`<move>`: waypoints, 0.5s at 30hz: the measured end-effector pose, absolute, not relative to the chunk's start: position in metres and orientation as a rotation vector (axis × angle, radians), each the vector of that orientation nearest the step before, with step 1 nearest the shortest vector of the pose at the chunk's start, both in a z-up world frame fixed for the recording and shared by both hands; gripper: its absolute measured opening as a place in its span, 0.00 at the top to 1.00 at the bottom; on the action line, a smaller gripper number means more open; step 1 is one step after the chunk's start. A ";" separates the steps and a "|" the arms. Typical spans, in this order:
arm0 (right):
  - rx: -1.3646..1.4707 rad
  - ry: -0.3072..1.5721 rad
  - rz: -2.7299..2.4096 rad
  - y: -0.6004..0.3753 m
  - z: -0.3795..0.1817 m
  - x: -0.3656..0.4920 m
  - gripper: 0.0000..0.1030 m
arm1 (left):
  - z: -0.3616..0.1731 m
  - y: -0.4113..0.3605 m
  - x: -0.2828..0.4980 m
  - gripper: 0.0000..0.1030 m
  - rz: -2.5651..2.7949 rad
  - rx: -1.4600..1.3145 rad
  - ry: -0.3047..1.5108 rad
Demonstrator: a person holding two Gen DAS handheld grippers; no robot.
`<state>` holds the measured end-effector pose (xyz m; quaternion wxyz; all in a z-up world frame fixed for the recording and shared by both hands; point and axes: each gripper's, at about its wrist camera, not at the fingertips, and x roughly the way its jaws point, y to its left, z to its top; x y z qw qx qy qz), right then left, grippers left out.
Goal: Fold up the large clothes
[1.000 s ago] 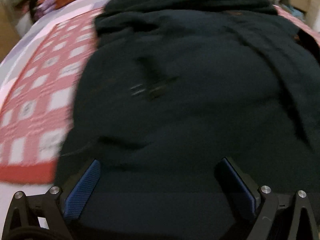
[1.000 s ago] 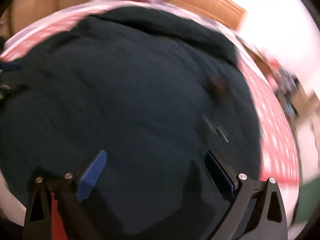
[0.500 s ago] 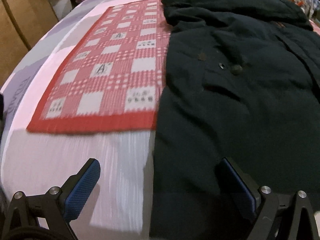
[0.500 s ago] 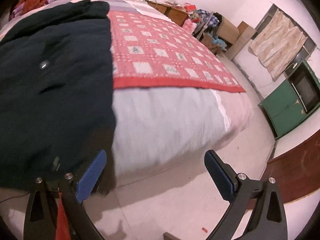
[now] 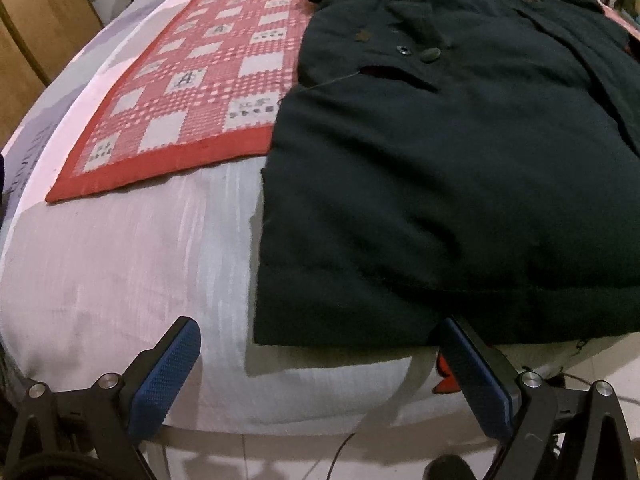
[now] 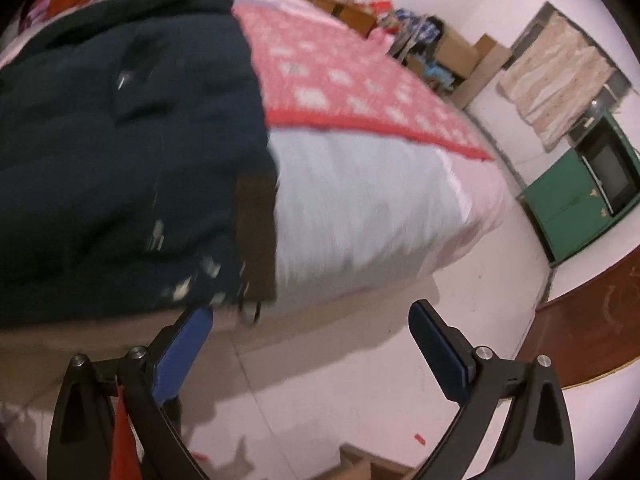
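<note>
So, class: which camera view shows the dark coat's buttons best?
The left wrist view: the dark coat lies sharp, with its buttons distinct. The right wrist view shows the coat blurred, with no button clear.

Dark navy coat point(image 5: 460, 168) lies spread flat on the bed point(image 5: 120, 264), front up, hem at the near edge, partly covering the red checked blanket point(image 5: 192, 92).

The left tool point(image 5: 320, 364) is spread wide, its two blue-padded fingers point(image 5: 166, 368) far apart with nothing between them, pointing forward and level from the bottom of its view. The right tool point(image 6: 310, 344) is likewise wide open and holds nothing, its blue pads point(image 6: 182, 354) well separated, angled slightly downward.
</note>
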<state>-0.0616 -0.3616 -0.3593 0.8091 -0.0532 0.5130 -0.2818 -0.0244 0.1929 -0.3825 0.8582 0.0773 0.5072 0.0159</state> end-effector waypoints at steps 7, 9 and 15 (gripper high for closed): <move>-0.042 0.985 -0.635 -0.373 -0.332 -0.047 0.03 | -0.380 0.199 -0.034 0.03 0.043 0.177 1.056; -0.037 0.973 -0.630 -0.371 -0.326 -0.043 0.03 | -0.382 0.197 -0.036 0.03 0.041 0.191 1.057; -0.037 0.946 -0.606 -0.371 -0.313 -0.028 0.03 | -0.384 0.197 -0.036 0.03 0.045 0.208 1.050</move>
